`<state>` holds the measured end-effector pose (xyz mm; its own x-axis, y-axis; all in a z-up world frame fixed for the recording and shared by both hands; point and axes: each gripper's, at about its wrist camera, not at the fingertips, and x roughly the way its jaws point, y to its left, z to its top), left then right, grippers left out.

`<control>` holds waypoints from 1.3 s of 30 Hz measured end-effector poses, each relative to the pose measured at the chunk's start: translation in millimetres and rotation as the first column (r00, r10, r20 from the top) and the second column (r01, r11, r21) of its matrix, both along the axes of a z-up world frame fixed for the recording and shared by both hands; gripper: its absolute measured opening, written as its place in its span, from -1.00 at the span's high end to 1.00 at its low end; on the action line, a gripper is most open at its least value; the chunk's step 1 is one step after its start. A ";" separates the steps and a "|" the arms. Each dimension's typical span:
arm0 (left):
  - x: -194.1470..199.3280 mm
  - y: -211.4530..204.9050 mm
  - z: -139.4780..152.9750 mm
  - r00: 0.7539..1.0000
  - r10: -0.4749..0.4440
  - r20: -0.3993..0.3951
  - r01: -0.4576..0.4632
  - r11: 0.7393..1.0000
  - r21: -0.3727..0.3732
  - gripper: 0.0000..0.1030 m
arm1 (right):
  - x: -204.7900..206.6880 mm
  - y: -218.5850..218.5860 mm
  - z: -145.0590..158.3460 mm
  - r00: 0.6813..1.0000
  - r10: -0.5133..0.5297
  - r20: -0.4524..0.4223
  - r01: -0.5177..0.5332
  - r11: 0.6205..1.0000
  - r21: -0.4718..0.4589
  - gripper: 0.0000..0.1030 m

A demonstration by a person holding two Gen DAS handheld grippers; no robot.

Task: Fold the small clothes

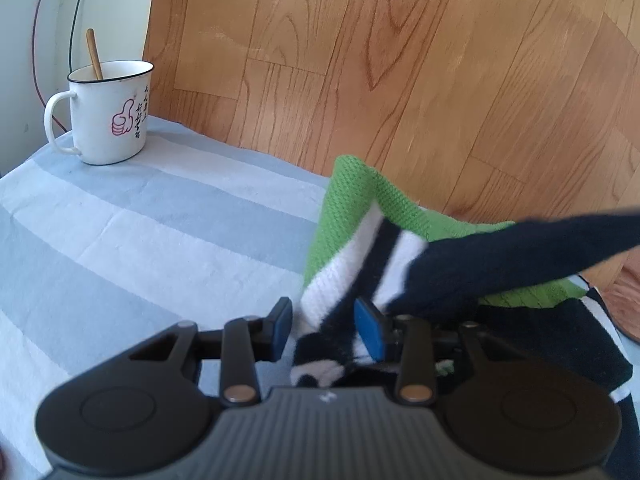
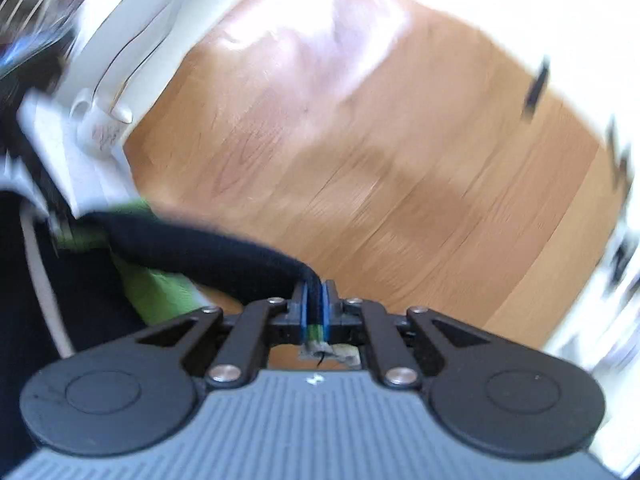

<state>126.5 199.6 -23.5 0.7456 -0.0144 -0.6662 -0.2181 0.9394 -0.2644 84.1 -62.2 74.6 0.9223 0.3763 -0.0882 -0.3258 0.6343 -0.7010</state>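
A small knitted sweater [image 1: 344, 208] in green, white and dark navy lies bunched at the right edge of the striped cloth. My left gripper [image 1: 324, 320] points down at it, and its blue pads hold a striped white-and-navy fold between them. The sweater's navy sleeve [image 1: 520, 248] stretches out to the right, off the surface. In the blurred right wrist view, my right gripper [image 2: 315, 300] is shut on the end of that sleeve [image 2: 208, 256]. A bit of green cuff shows behind the pads. The sleeve runs back to the left toward the sweater body.
A white enamel mug [image 1: 108, 116] with a wooden stick in it stands at the far left corner of the grey-and-white striped cloth [image 1: 140, 240]. Beyond the edge is wood-pattern floor [image 1: 400, 60]. Thin cables [image 1: 40, 40] hang down the wall behind the mug.
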 end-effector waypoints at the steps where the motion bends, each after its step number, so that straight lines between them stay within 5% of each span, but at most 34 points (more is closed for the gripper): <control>1: -0.6 -0.3 1.0 1.000 0.001 0.005 -0.001 1.000 0.002 0.27 | -3.6 -5.9 -11.7 0.999 -0.024 0.028 0.025 0.998 -0.063 0.79; 6: -3.6 1.2 4.2 1.000 0.006 0.018 -0.006 1.000 -0.004 0.24 | -0.5 -45.6 -72.1 0.957 -0.195 -0.217 0.161 0.973 -0.166 0.69; 10: -10.0 7.2 10.9 0.998 0.008 0.064 -0.005 0.998 -0.055 0.23 | -6.6 -84.0 -55.3 0.861 -0.220 -0.458 0.310 0.941 0.132 0.31; 13: -13.8 8.7 14.4 0.994 0.004 0.107 0.003 0.998 -0.068 0.20 | -13.3 -105.4 -39.8 0.807 -0.130 -0.575 0.395 0.844 0.363 0.19; 17: -9.1 3.6 11.4 0.995 -0.023 0.096 0.029 0.998 -0.060 0.20 | -15.3 -123.4 -43.4 0.728 0.071 -0.682 0.477 0.662 0.578 0.12; 24: -3.9 -0.5 6.1 0.997 -0.035 0.064 0.039 0.998 -0.053 0.19 | -19.6 -140.7 -78.0 0.626 0.174 -0.760 0.634 0.454 0.626 0.09; 27: -3.3 -1.5 5.4 0.998 -0.034 0.060 0.037 0.998 -0.049 0.16 | -23.0 -152.2 -77.3 0.636 0.208 -0.743 0.651 0.371 0.662 0.08; 29: -3.1 -1.7 5.4 0.998 -0.034 0.060 0.037 0.998 -0.048 0.16 | -20.5 -155.2 -80.1 0.624 0.225 -0.748 0.664 0.351 0.660 0.08; 34: -3.8 1.5 6.5 0.998 -0.027 0.061 0.031 0.997 -0.067 0.11 | -25.1 -150.2 -75.3 0.630 0.211 -0.748 0.651 0.381 0.656 0.08; 39: -5.4 3.4 9.2 0.997 -0.023 0.068 0.029 0.996 -0.086 0.02 | -20.4 -153.3 -80.4 0.631 0.205 -0.748 0.660 0.366 0.656 0.08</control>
